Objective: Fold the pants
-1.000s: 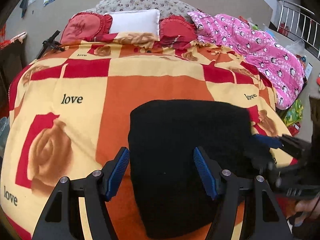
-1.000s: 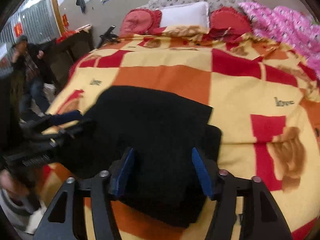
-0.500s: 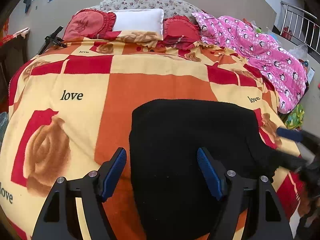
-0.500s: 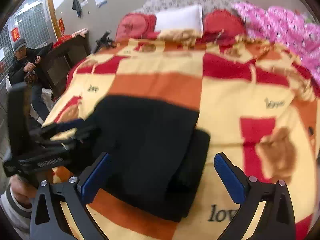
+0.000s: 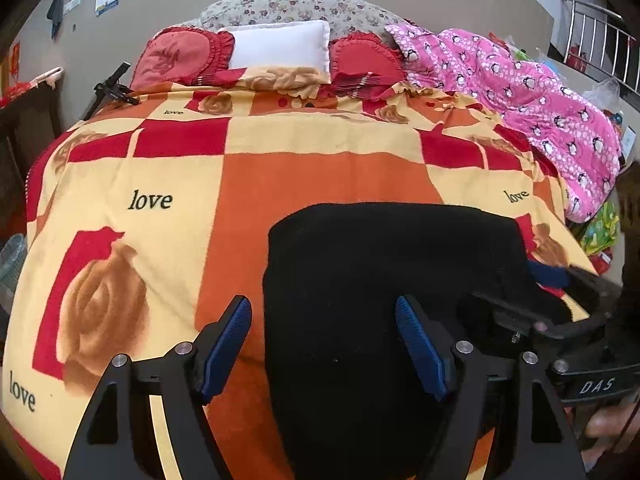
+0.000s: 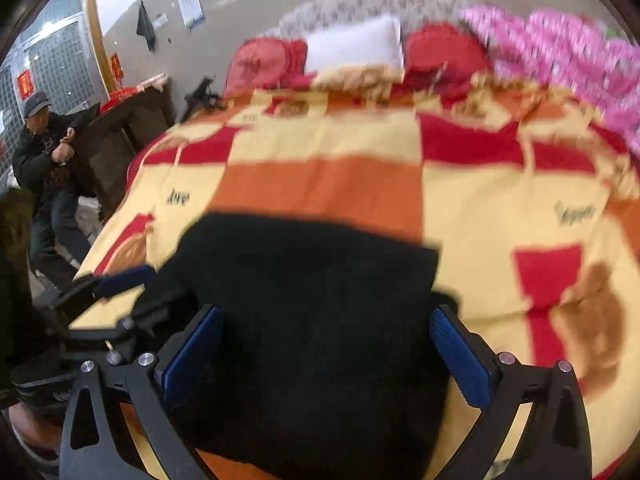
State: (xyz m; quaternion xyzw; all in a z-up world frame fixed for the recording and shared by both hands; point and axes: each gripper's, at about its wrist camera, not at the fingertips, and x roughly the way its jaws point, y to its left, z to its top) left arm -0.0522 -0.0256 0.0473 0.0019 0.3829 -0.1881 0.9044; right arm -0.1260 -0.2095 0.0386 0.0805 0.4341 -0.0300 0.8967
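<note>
Black pants folded on the bed, both grippers spread above the near edge

The love-and-roses blanket (image 5: pixel 168 200) carries the black pants (image 5: pixel 384 280), a thick folded bundle near its front edge. The right gripper (image 6: pixel 326 354) stands wide, empty; the left gripper (image 5: pixel 324 344) is opening, pads clear of cloth. Risk: the bulky top layer may spring back unpressed, or a low finger could snag and drag it.

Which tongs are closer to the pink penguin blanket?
Right. The right tongs sit at the pants' edge on the pink penguin blanket's side; the left tongs are farther away.
</note>
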